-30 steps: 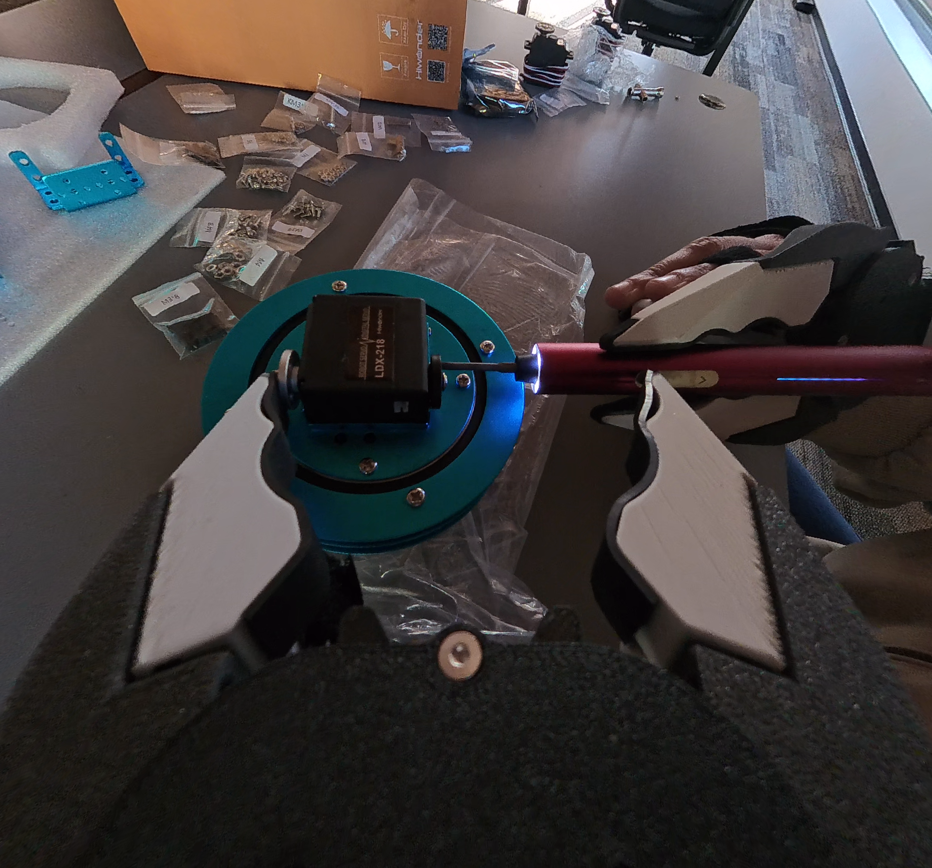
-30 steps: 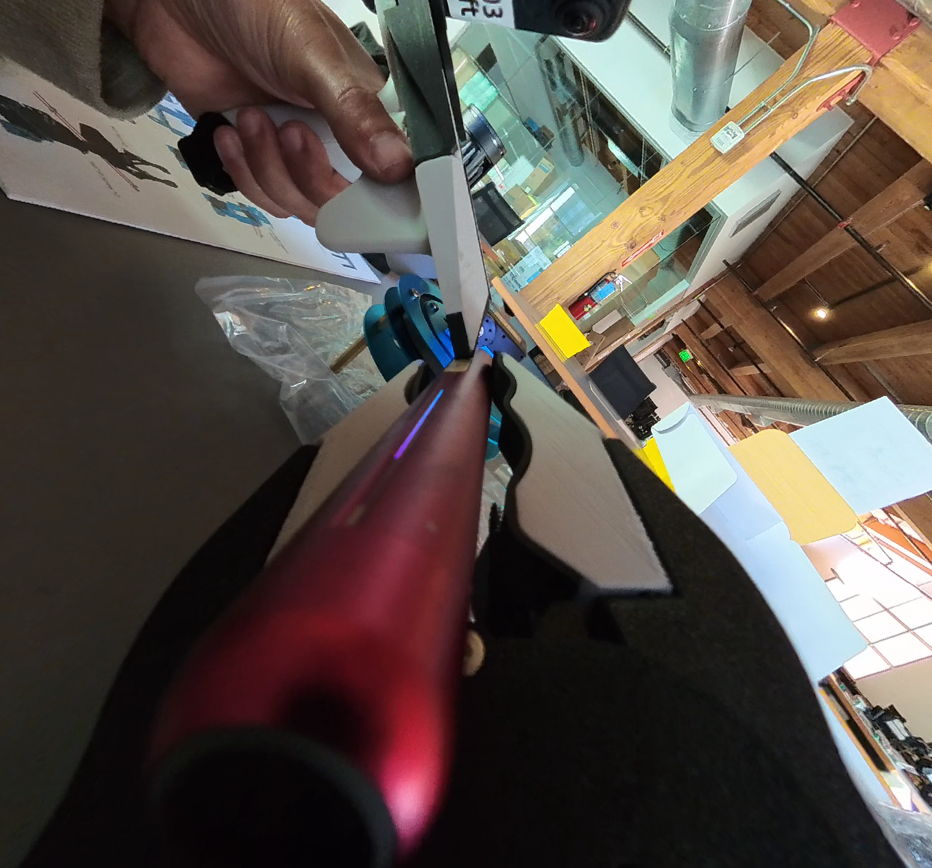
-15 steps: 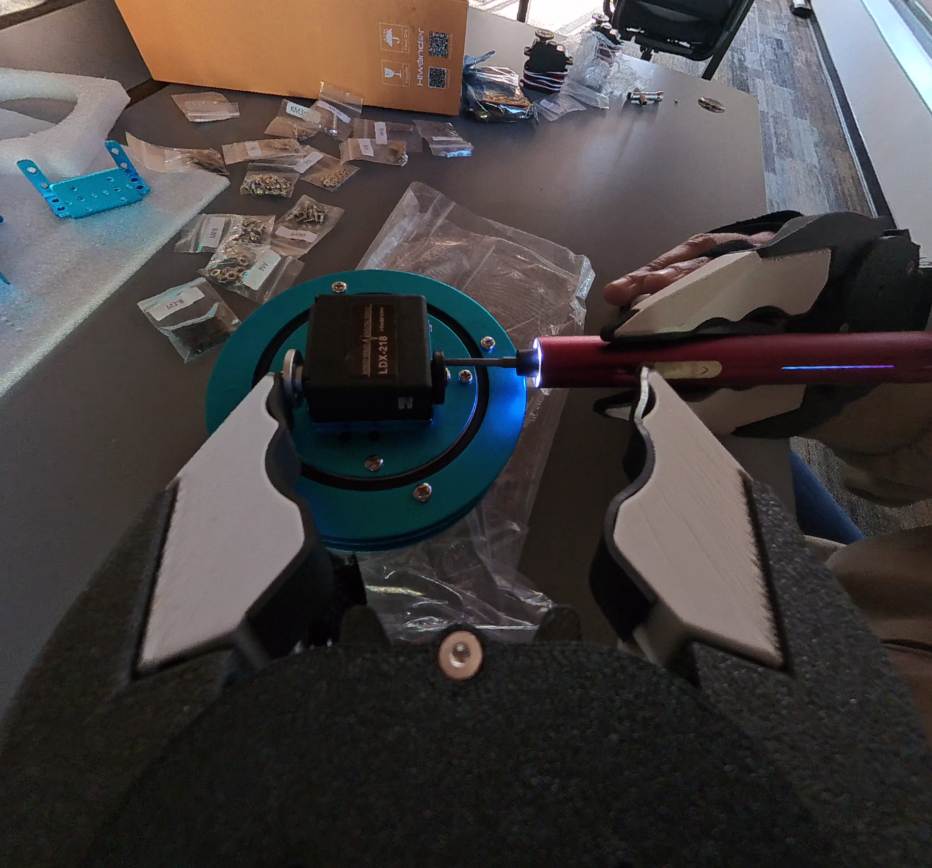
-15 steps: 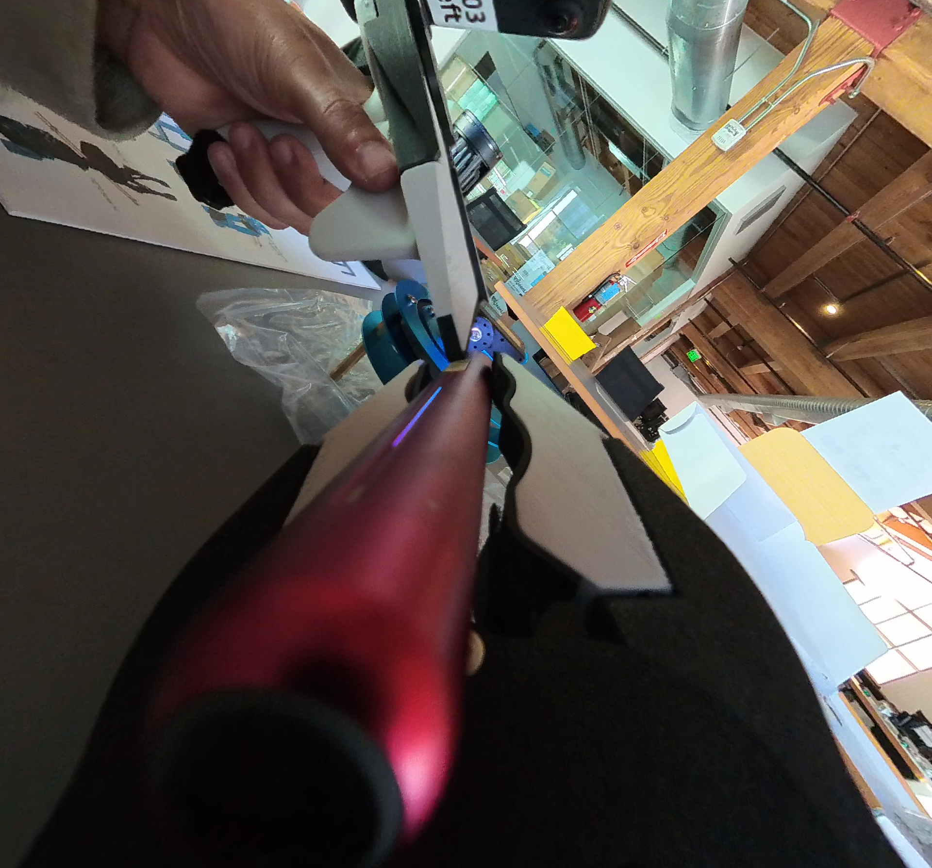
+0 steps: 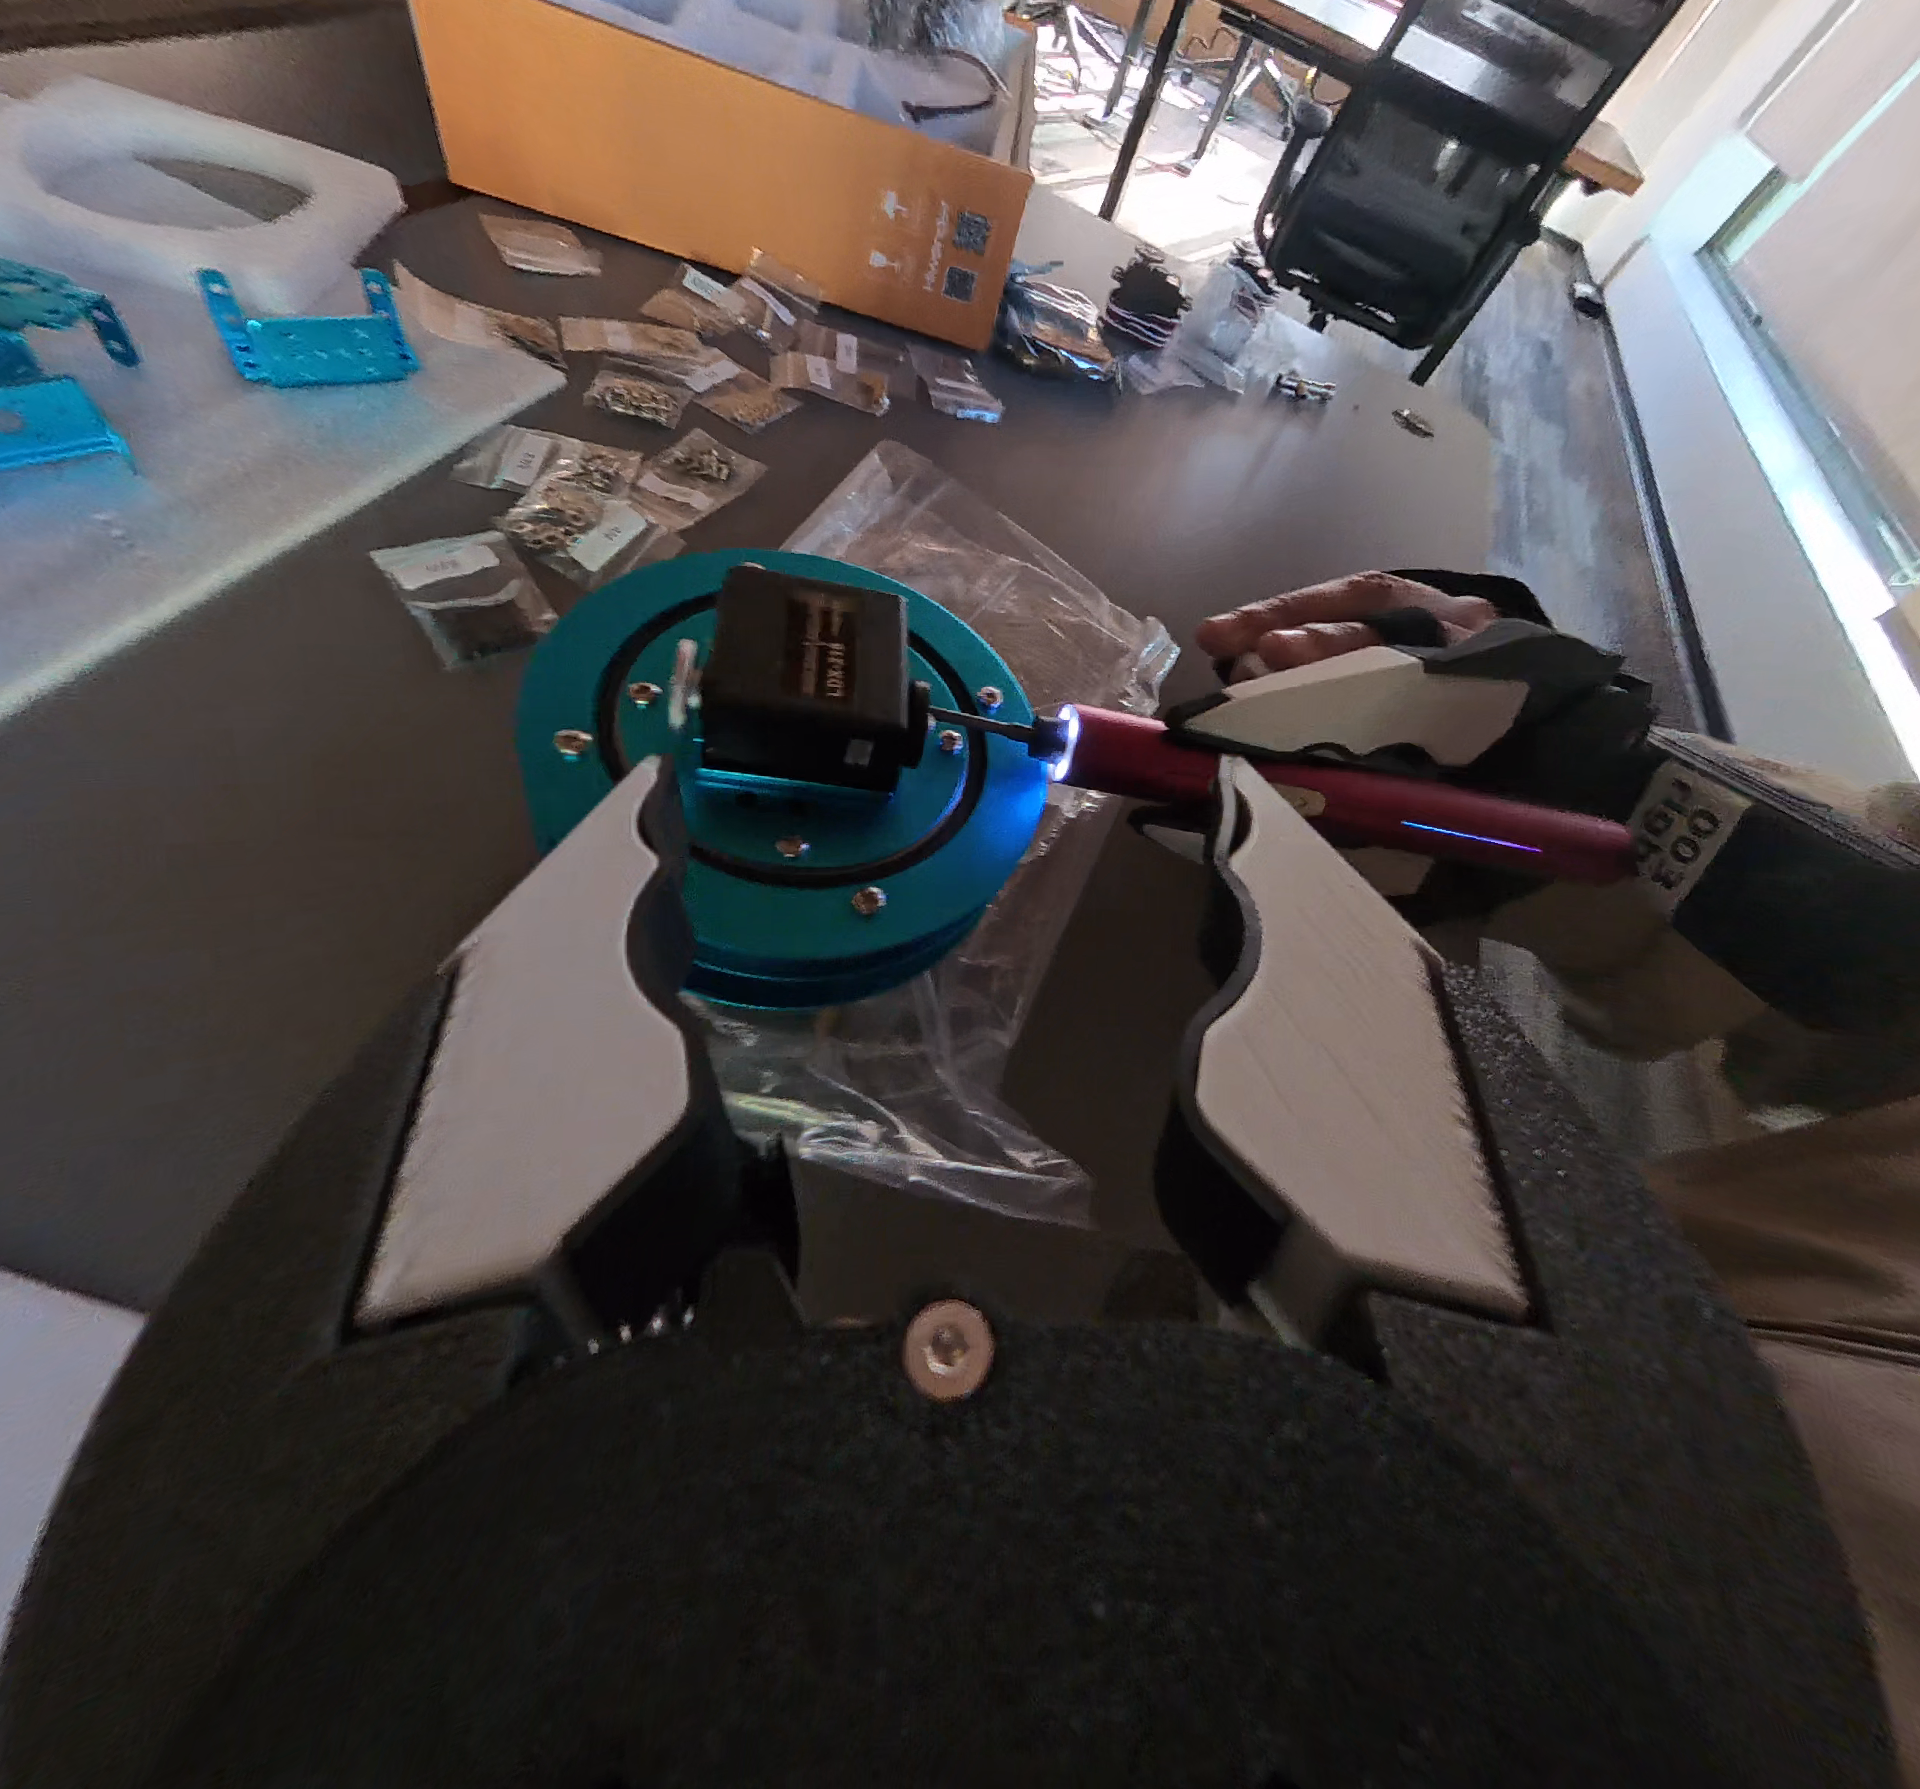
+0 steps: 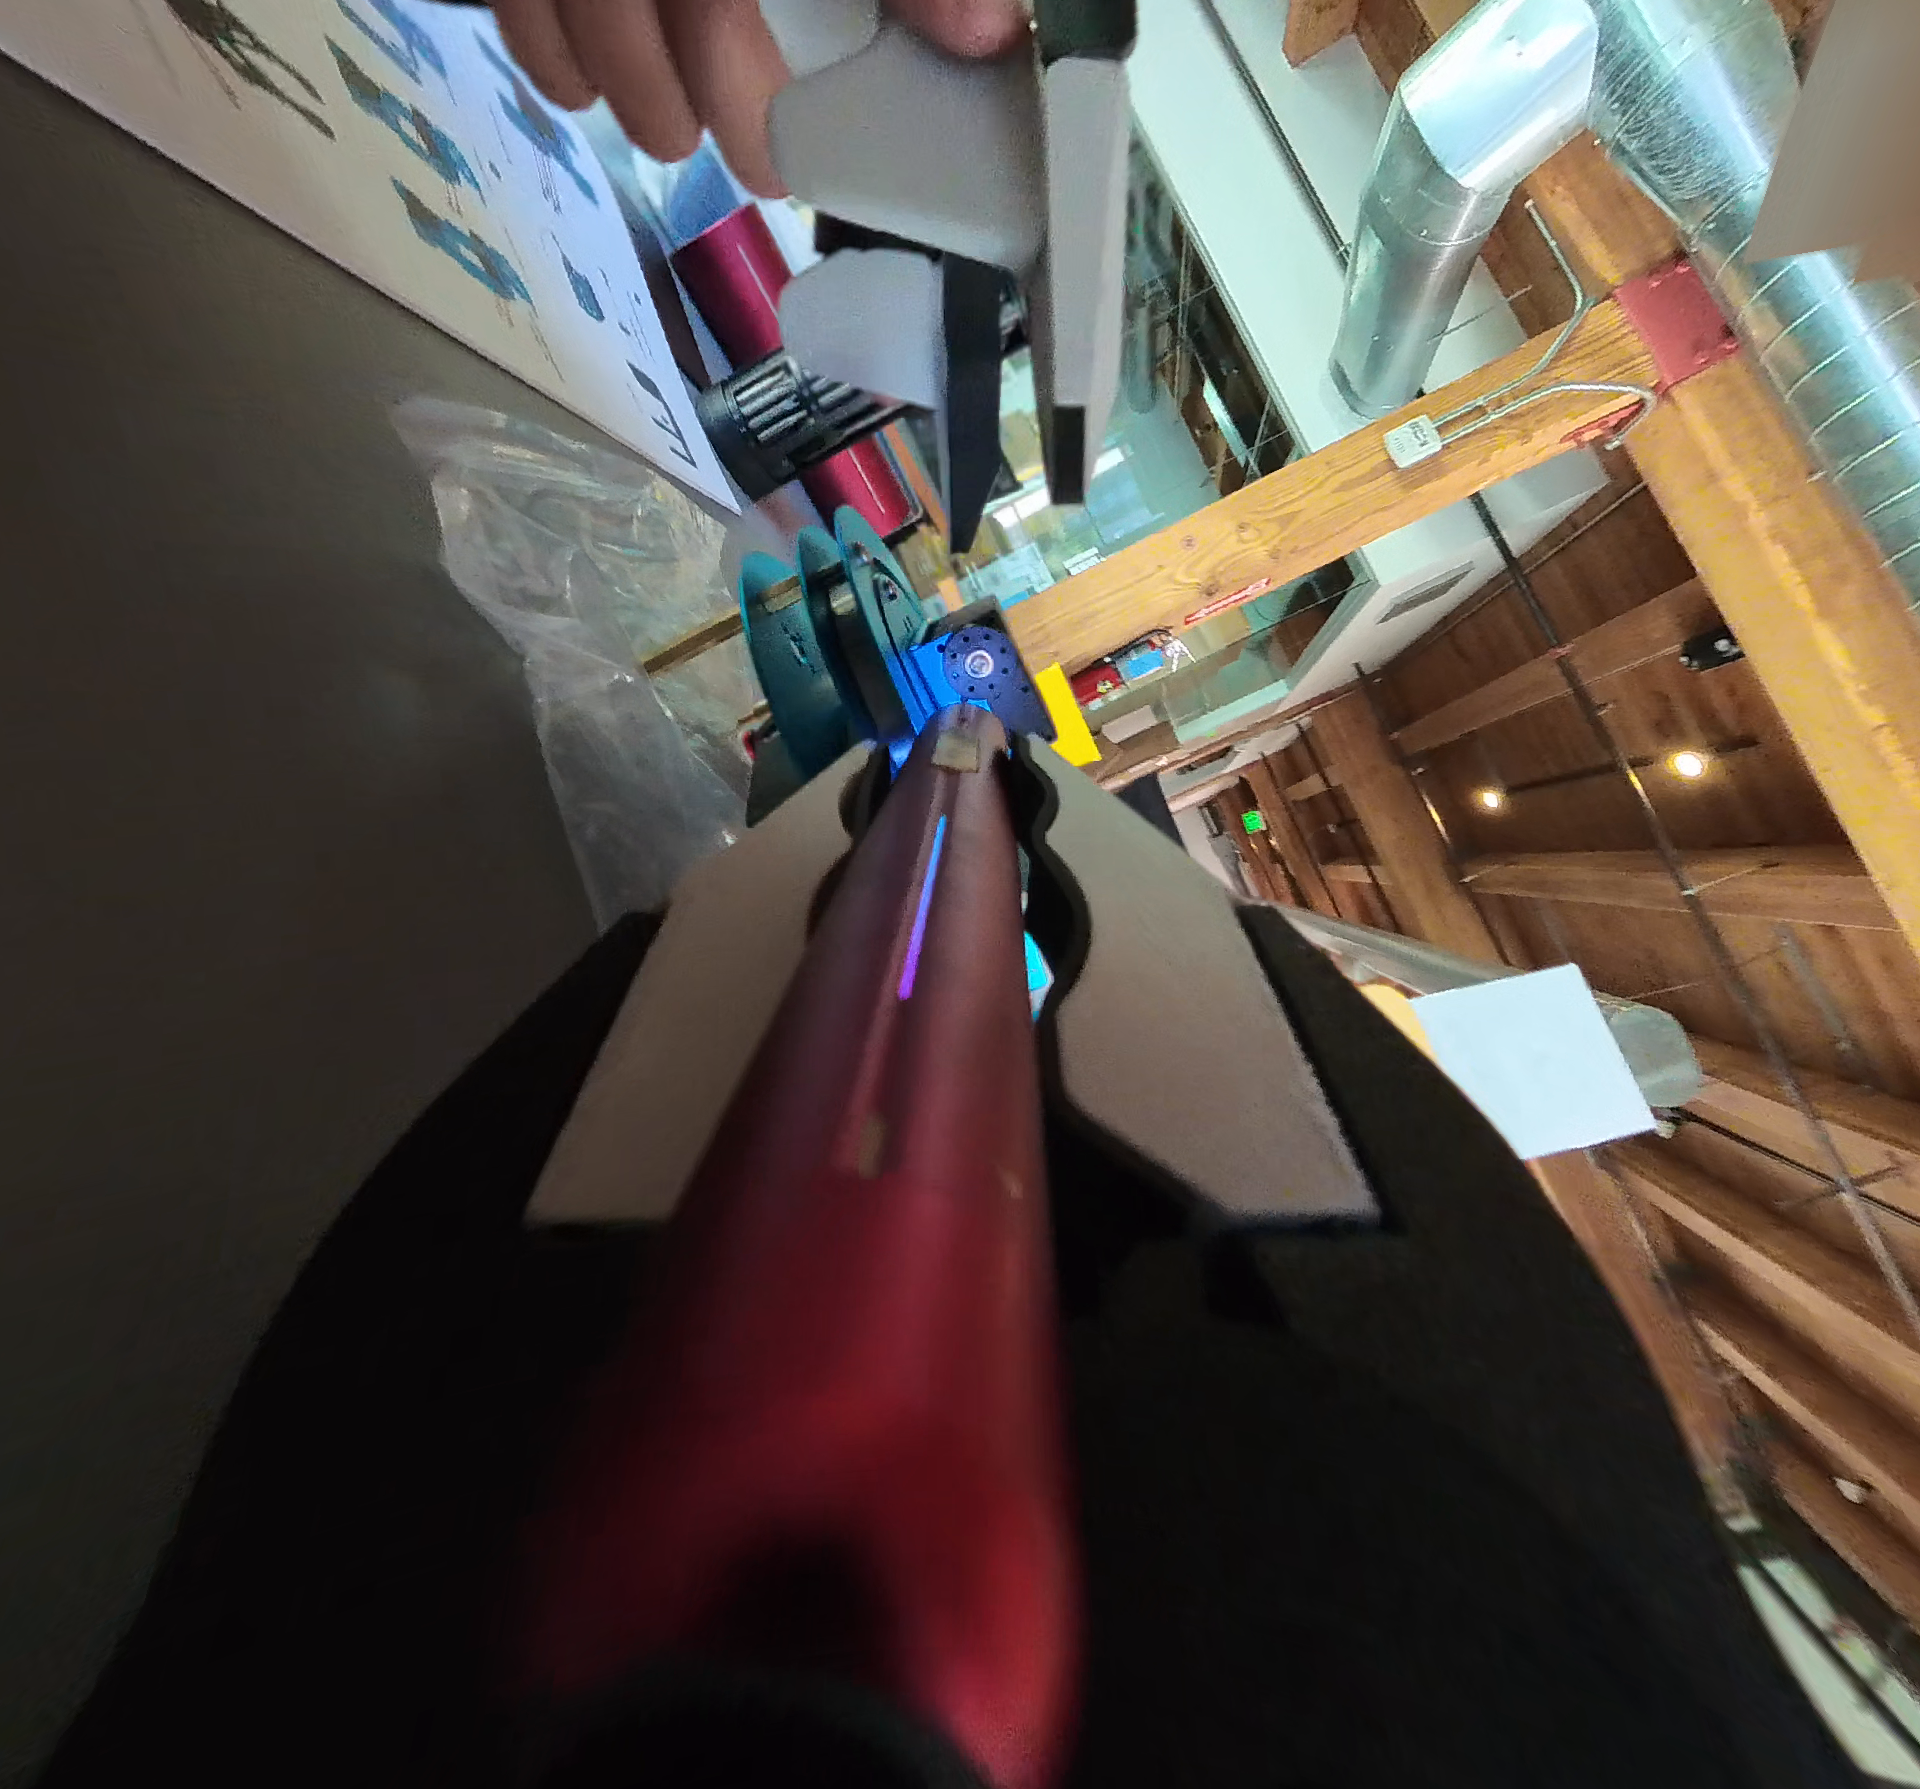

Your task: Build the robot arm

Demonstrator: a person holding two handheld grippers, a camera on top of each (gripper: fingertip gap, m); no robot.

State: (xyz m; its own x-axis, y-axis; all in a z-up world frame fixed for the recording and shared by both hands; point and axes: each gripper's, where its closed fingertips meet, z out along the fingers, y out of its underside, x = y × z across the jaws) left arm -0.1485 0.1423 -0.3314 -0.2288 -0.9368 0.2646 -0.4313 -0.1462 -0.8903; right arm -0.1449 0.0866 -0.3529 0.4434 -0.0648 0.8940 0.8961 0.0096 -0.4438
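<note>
The right gripper (image 6: 935, 783) clenches a slim red electric screwdriver (image 5: 1299, 789), its bit meeting the black boxy servo (image 5: 805, 695), seemingly driving a screw. The left gripper (image 5: 935, 804), spread wide, hangs over the round teal metal base (image 5: 748, 908), perhaps to steady it.

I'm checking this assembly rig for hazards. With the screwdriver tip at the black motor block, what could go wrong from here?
The left gripper is open and grips nothing, so the teal disc, sitting on a slippery plastic bag, might slide. The thin bit of the red screwdriver, clamped in the right gripper, could slip off the black motor block.
</note>
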